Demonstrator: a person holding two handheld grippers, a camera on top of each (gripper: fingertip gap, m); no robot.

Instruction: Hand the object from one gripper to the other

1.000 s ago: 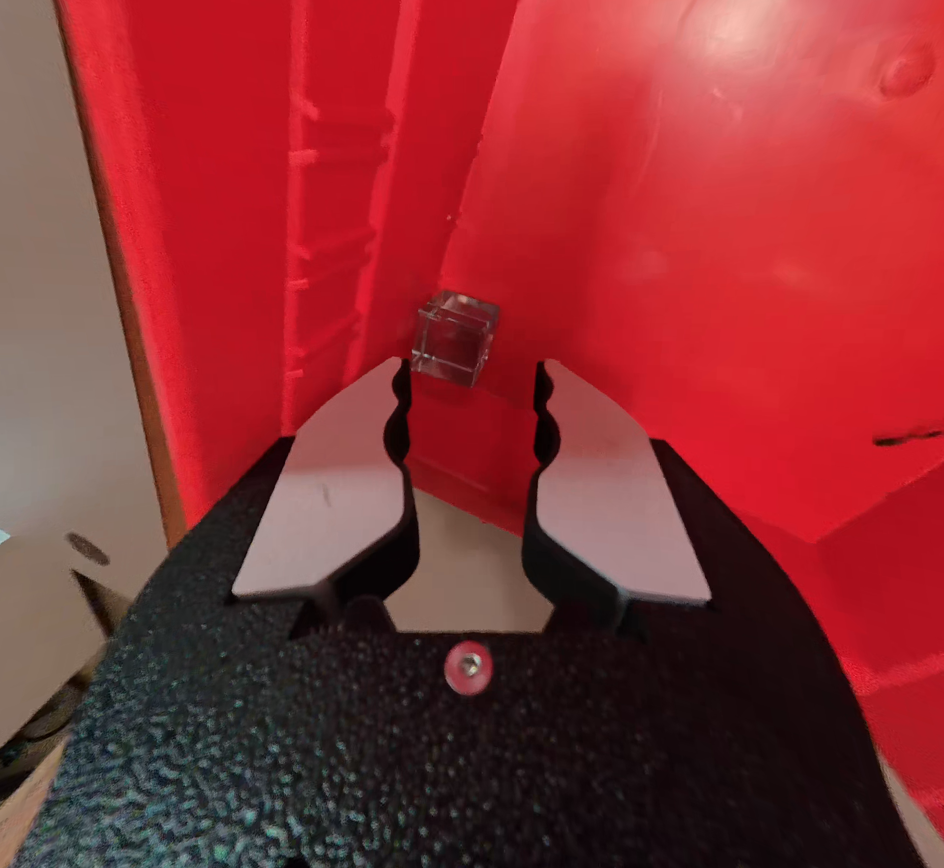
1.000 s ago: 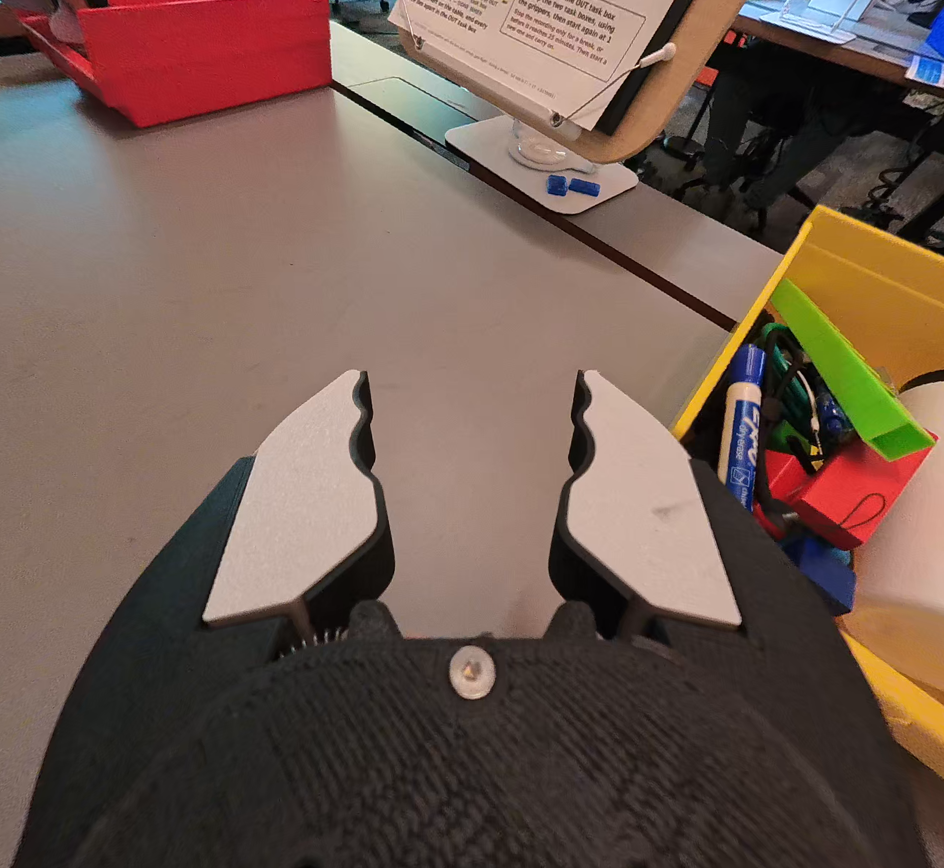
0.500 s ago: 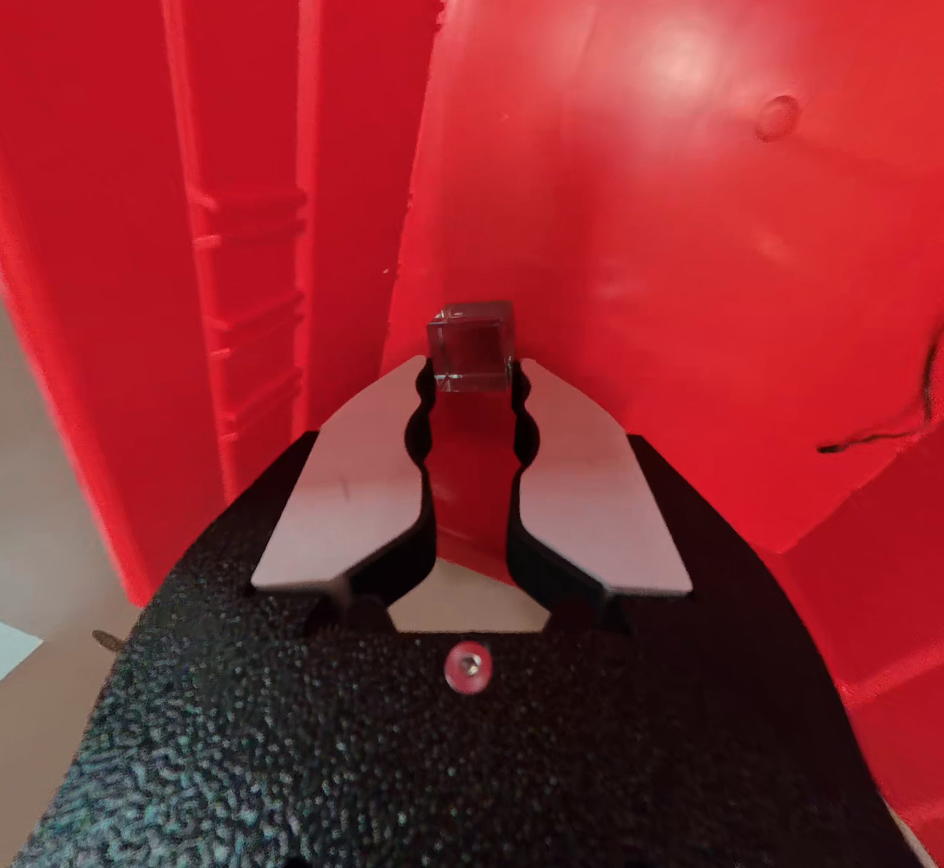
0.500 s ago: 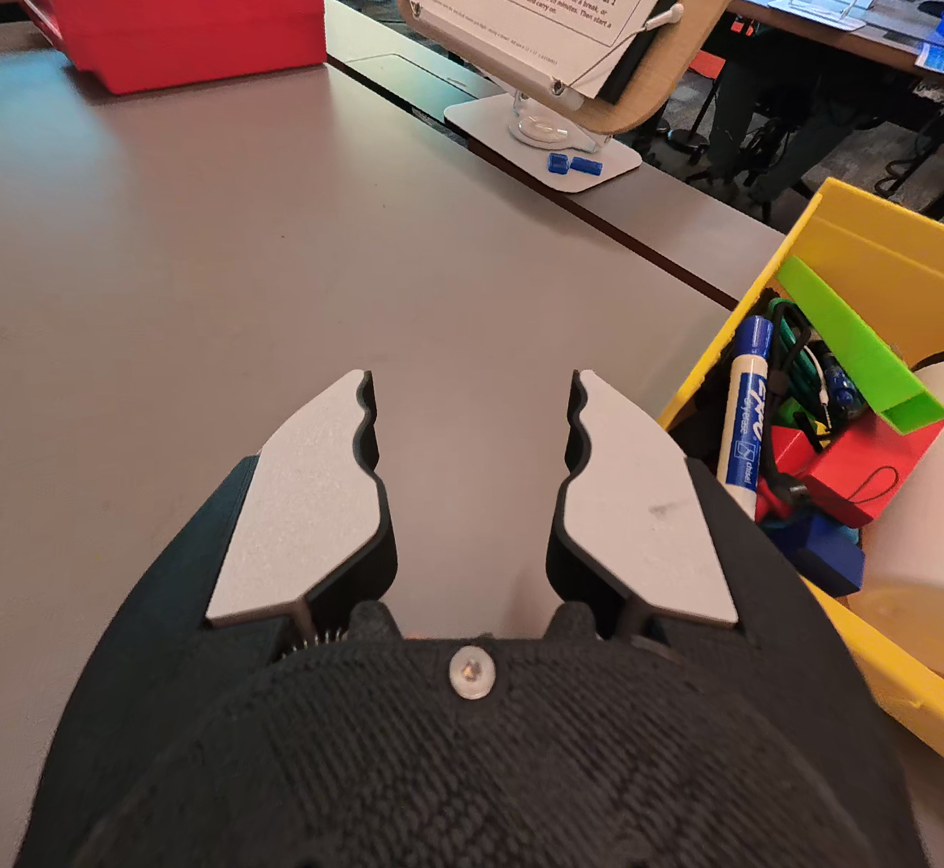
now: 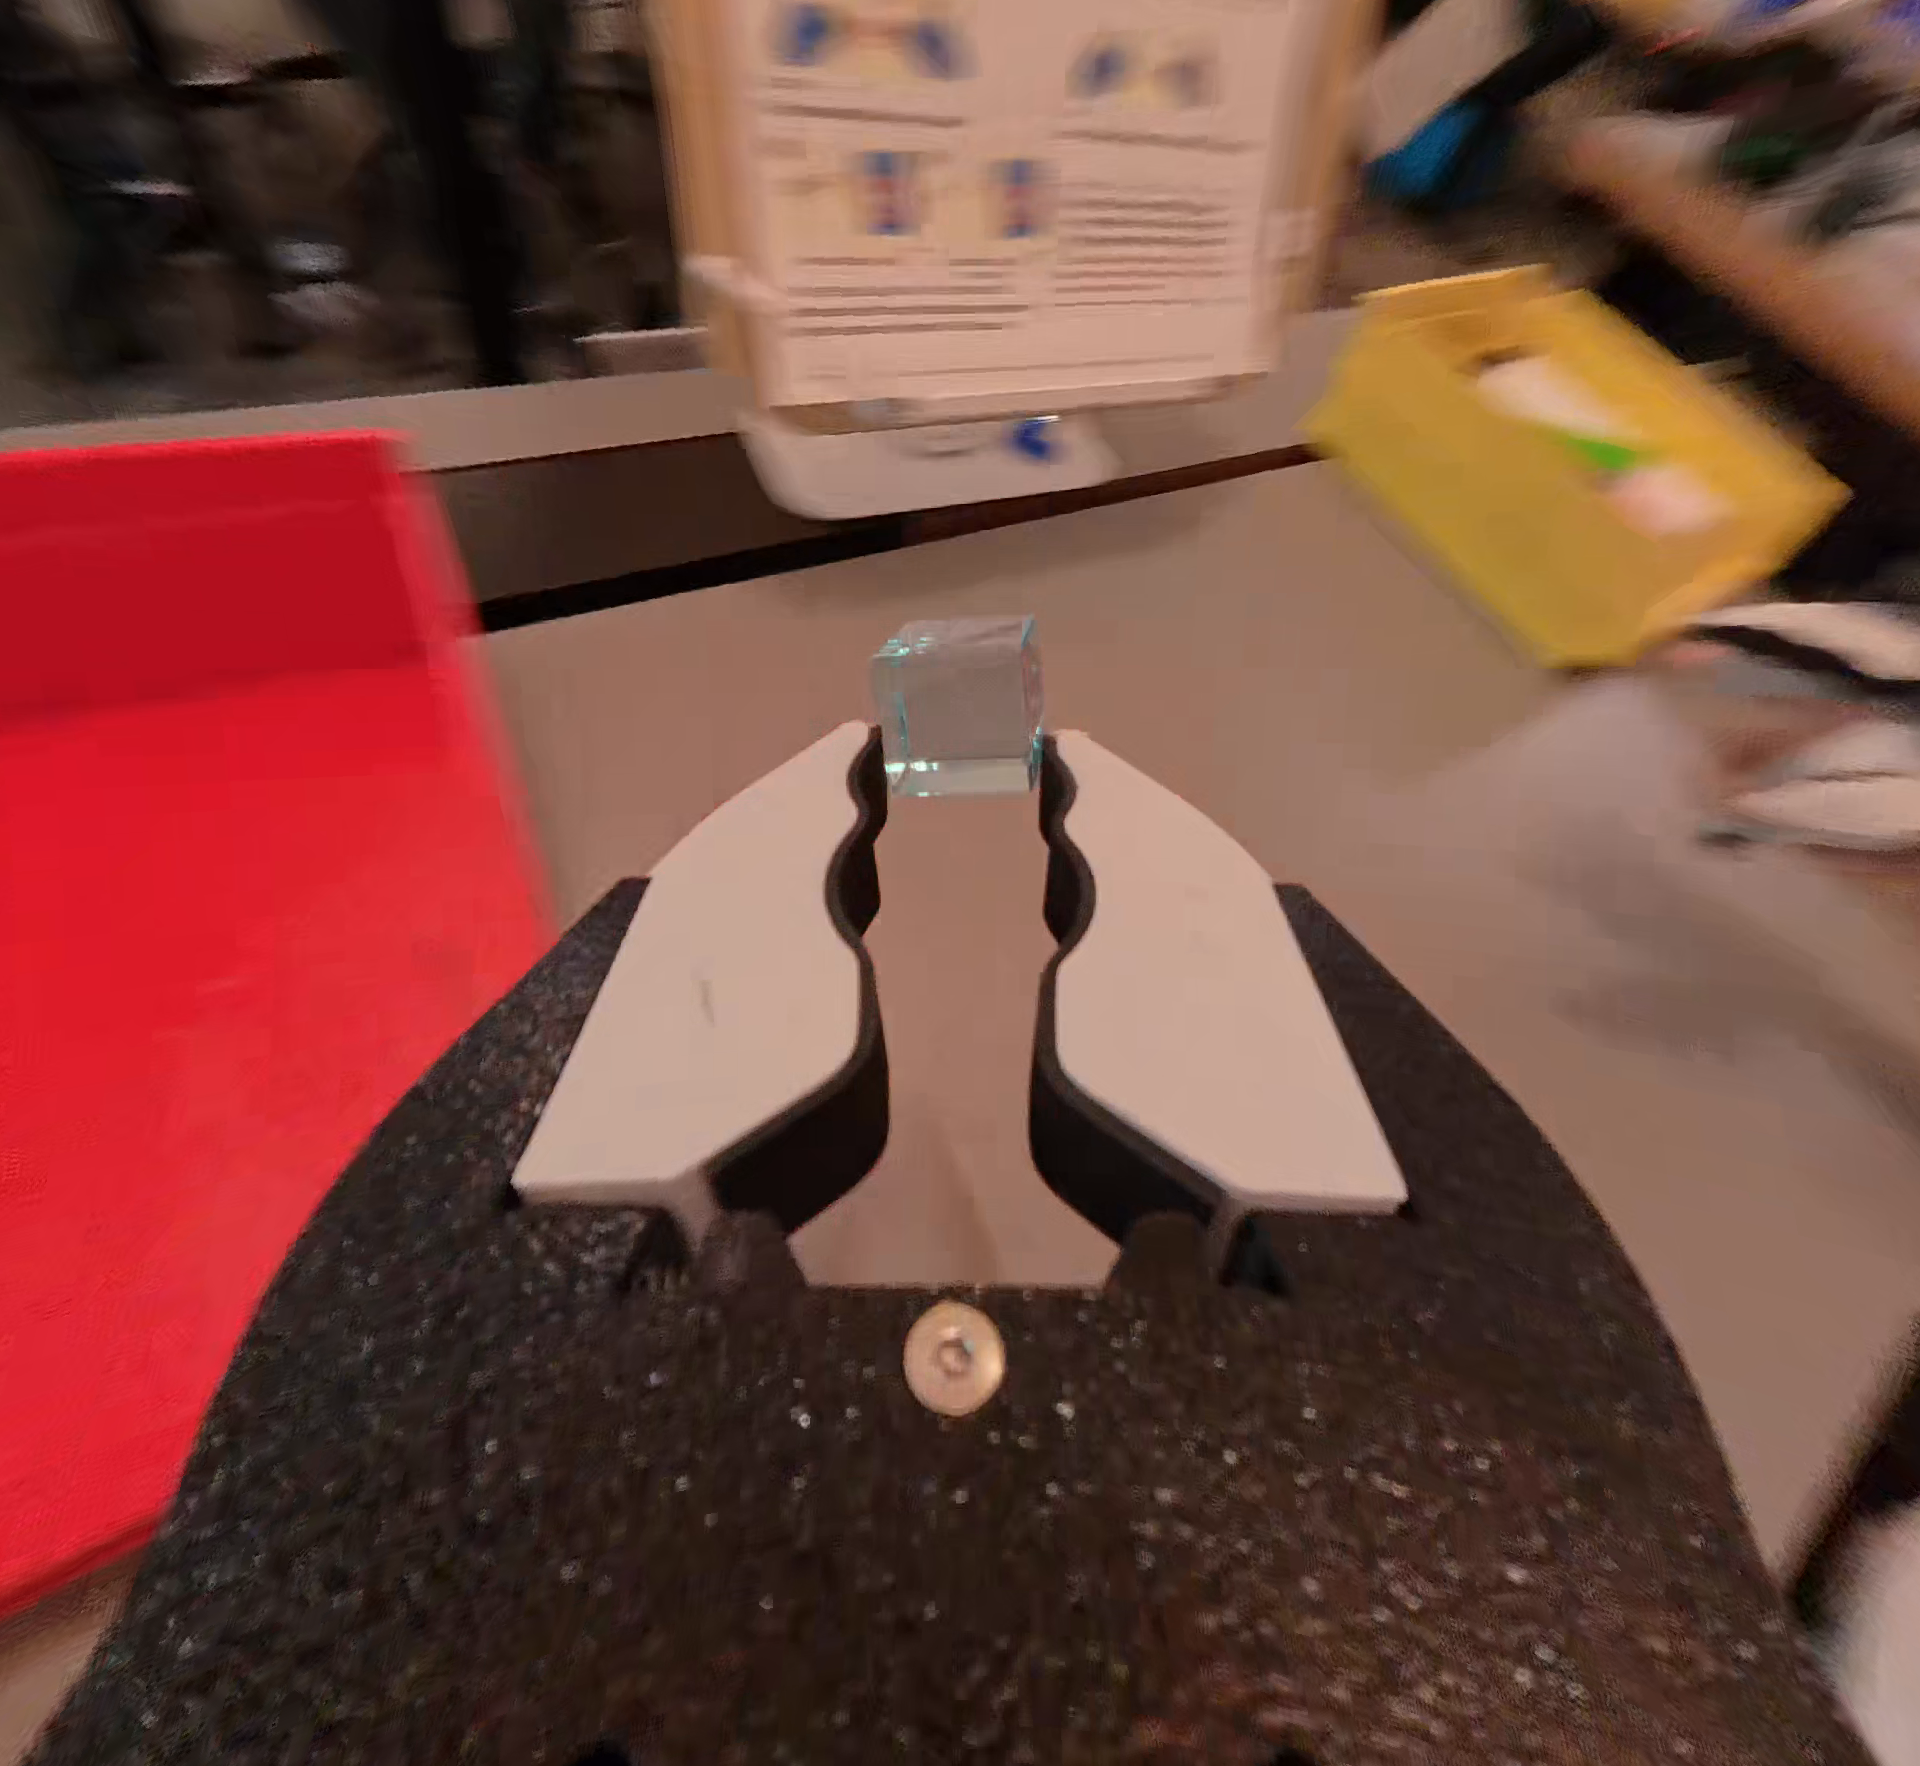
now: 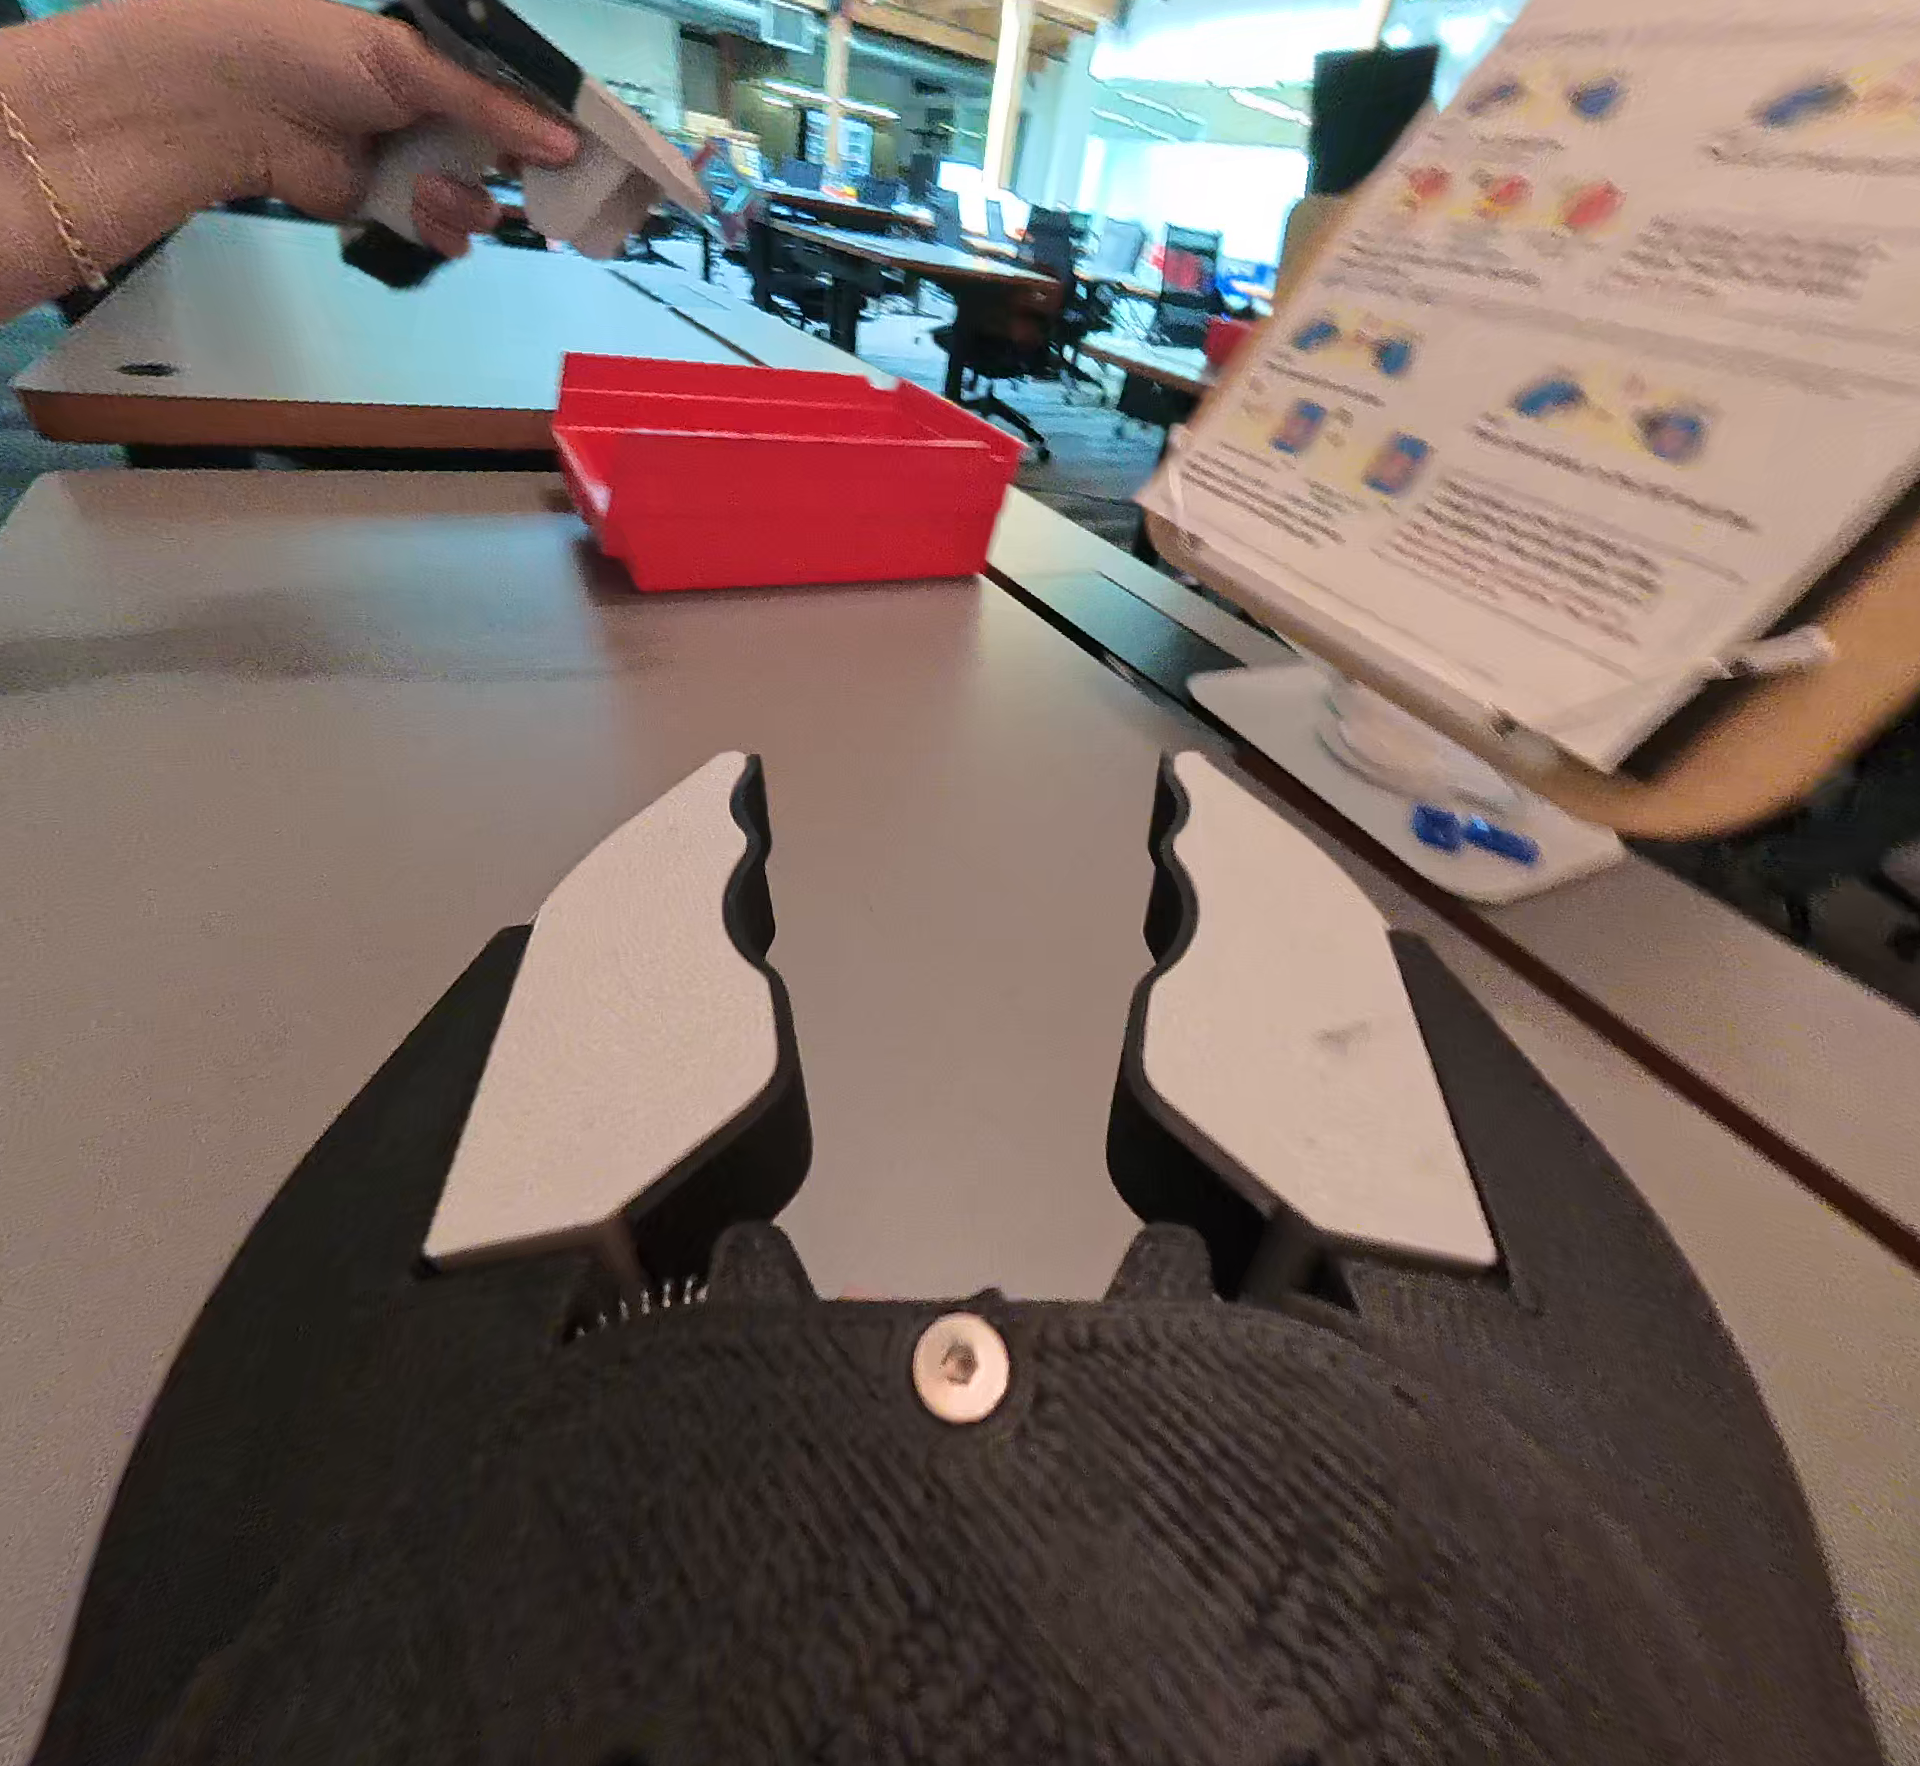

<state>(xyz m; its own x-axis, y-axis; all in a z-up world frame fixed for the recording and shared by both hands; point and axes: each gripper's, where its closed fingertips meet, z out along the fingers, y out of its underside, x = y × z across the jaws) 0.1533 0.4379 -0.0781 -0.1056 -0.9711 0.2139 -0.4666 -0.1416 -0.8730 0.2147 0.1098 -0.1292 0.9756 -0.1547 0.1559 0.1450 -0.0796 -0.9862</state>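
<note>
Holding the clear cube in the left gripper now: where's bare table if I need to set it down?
Bare table runs from the right gripper up to the red bin. It's crowded toward the document stand with blue pieces, and the yellow bin.

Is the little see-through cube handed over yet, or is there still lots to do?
Not yet. Done: the left hand-held gripper is shut on the clear cube and holds it up above the grey table, outside the red bin. In hand: carrying it; the view is blurred. Left: the right hand-held gripper is open and empty over the table, so the two must meet and the cube must change grippers.
</note>
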